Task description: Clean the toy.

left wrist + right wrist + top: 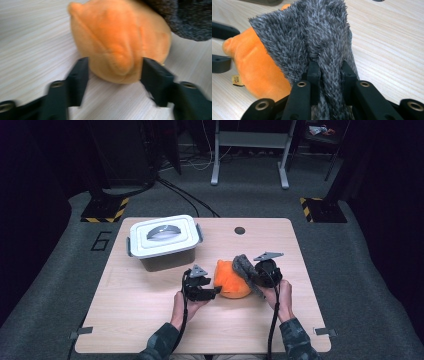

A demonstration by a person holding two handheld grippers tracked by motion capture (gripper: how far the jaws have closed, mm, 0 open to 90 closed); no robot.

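An orange plush toy [231, 281] [120, 42] [254, 65] lies on the wooden table [150, 320], a little right of centre. My left gripper [216, 291] [113, 70] comes at it from the left, its jaws apart on either side of the toy's rounded end, at its surface without squeezing it. A grey fuzzy cloth [243, 266] [190, 17] [312, 37] is draped over the toy's right side. My right gripper [256, 276] [329, 67] is shut on a fold of that cloth and holds it raised against the toy.
A white lidded box [162, 237] with grey side latches stands at the table's back left. A small round hole [240, 230] sits near the far edge. A small tag [236, 80] hangs off the toy.
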